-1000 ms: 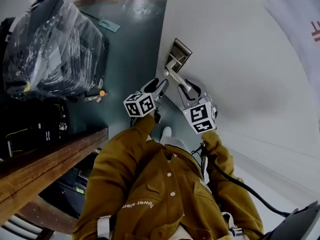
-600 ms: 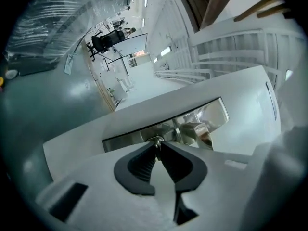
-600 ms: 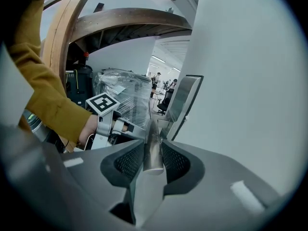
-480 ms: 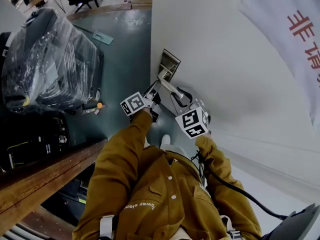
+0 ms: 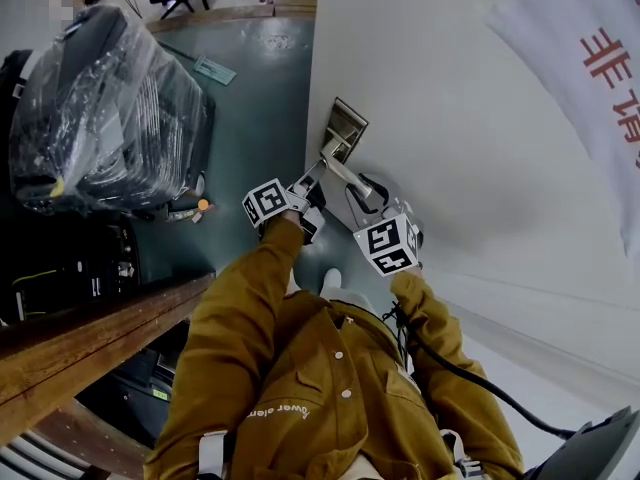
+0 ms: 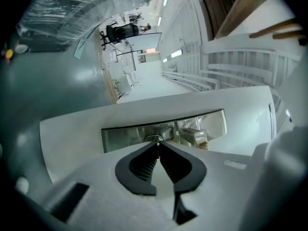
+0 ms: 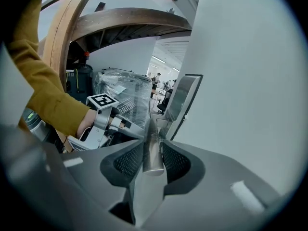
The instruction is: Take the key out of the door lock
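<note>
On the white door (image 5: 460, 118) there is a metal lock plate (image 5: 343, 128) with a lever handle (image 5: 350, 180). In the head view my left gripper (image 5: 308, 183) reaches up to the plate. In the left gripper view its jaws are closing, and the tips (image 6: 157, 143) pinch the small metal key (image 6: 154, 139) that sticks out of the plate (image 6: 125, 134). My right gripper (image 5: 372, 200) is shut on the lever handle (image 7: 153, 162). That bar lies between its ribbed pads (image 7: 129, 161).
A big bundle wrapped in clear plastic (image 5: 100, 108) stands on the teal floor (image 5: 255, 88) to the left. A wooden beam (image 5: 90, 338) runs at lower left. A white banner with red print (image 5: 600, 58) hangs at the right. A black cable (image 5: 480, 378) trails from the right gripper.
My left gripper has moved up to the lock plate, and its jaws have gone from wide open to nearly closed on the key. The right gripper stays on the handle.
</note>
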`<move>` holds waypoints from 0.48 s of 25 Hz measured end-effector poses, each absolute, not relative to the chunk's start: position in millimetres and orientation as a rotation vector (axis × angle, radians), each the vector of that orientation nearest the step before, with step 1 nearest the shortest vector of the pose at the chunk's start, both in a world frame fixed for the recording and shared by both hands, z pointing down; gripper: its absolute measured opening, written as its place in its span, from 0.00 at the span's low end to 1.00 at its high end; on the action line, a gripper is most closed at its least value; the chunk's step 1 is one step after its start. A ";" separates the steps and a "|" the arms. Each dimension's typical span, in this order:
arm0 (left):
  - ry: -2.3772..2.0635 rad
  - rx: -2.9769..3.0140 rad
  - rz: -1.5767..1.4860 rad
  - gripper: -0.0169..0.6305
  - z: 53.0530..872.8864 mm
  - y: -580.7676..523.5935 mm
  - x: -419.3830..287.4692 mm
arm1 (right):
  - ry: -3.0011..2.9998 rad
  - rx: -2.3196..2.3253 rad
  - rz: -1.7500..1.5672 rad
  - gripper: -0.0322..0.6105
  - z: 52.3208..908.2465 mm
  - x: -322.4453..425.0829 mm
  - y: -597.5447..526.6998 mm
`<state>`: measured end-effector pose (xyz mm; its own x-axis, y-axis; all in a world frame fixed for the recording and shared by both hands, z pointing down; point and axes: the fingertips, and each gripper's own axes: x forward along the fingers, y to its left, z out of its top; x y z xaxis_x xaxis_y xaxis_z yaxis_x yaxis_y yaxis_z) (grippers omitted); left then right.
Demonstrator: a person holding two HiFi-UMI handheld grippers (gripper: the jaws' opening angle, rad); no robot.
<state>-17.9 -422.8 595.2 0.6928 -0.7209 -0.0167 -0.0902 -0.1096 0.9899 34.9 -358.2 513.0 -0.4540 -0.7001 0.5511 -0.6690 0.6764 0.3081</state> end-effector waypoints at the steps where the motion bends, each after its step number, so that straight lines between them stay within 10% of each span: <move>1: -0.664 1.581 -0.619 0.06 595.8 -420.6 -20.2 | -2.225 1.044 -0.061 0.25 513.2 32.9 -356.8; 12: -0.729 1.693 -0.472 0.06 590.1 -400.6 -36.0 | -2.270 0.982 -0.069 0.26 510.4 18.2 -341.5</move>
<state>-36.0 -400.6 590.1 0.7241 -0.6862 0.0698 -0.2173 -0.1310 0.9673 18.2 -341.5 510.4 -0.5044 -0.6675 0.5478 -0.6328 0.7173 0.2914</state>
